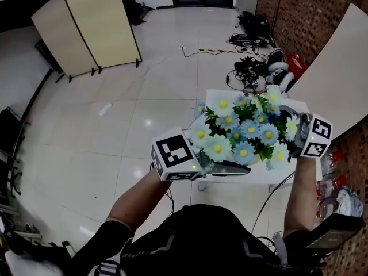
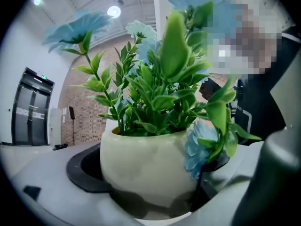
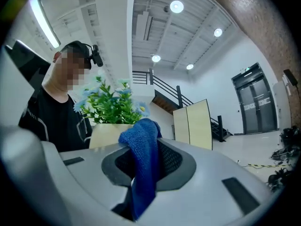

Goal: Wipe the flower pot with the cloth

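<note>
In right gripper (image 3: 146,147) jaws, cloth (image 3: 142,173), unseen overhead, flower pot (image 3: 109,134) behind

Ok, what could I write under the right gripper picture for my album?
Right gripper shut on a blue cloth, the cream flower pot with blue flowers behind it.

No word or number can be read anywhere; the left cube (image 1: 173,154) and right cube (image 1: 319,137) bear only black-and-white square patterns.

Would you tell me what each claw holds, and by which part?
The left claw grips the flower pot by its body; right claw pinches the blue cloth mid-length.
</note>
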Demonstrator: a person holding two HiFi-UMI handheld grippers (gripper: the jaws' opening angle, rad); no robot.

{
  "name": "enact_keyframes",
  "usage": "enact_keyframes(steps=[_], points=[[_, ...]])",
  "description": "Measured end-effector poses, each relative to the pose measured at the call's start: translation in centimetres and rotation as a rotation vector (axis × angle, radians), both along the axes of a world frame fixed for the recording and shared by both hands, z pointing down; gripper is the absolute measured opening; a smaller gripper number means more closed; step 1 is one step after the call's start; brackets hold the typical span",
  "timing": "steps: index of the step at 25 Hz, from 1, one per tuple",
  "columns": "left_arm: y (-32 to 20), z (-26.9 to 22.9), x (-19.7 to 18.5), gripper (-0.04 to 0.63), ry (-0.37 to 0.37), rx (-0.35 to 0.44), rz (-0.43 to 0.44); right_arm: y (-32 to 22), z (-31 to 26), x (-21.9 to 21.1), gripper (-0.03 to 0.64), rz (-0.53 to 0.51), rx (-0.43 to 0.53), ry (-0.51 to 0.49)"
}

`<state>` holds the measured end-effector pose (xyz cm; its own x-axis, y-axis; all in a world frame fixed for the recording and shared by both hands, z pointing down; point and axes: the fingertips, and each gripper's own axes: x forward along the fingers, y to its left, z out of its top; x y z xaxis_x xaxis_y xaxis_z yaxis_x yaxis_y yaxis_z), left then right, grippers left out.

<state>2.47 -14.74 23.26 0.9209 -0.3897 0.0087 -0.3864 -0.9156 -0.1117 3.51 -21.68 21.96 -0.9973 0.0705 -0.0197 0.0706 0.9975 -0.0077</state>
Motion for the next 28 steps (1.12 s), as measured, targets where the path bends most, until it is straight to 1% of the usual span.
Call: enact_keyframes(steps=[3,8,12,15,18,21,23,26,28], points=[[-0.5,0.1,-0.3,0.565,0.015,-0.019,-0.032,0.9,-0.1,1.7,0.063,0.033,0.001,-0.031],[-0.9,0.9,0.1,0.565,0.001,-0.018,-0.065,3.4,-0.2,3.4,0.063,0.105,0.035,-0.051],[-2.1,0.8,-0.1,0.565,0.003,-0.03,-0.076,4.2,-0.9,3.7,0.063,0.15,0.061,-0.049],[-3.2,0.4,-0.8,0.565,0.009,-0.046,-0.102,4.6,-1.6,3.4,0.063,0.18,0.092,-0.044],[-4.0,-0.5,-0.8,0.565,0.038,-0.053,-0.123,4.2,-2.7,5.0,0.063,0.271,0.084,-0.106],[-6.9,-3.6,-0.2,0.565,0.067,-0.059,-0.16,2.4,-4.5,7.3,0.063,0.391,0.069,-0.157],[-8.5,-4.3,0.0,0.565,0.082,-0.058,-0.187,2.1,-3.6,8.2,0.063,0.455,0.056,-0.179],[-8.8,-4.2,0.1,0.565,0.121,-0.065,-0.211,3.3,-1.6,7.8,0.063,0.518,0.039,-0.232],[-8.4,-4.5,0.3,0.565,0.132,-0.059,-0.207,3.5,-0.6,6.6,0.063,0.548,0.023,-0.237]])
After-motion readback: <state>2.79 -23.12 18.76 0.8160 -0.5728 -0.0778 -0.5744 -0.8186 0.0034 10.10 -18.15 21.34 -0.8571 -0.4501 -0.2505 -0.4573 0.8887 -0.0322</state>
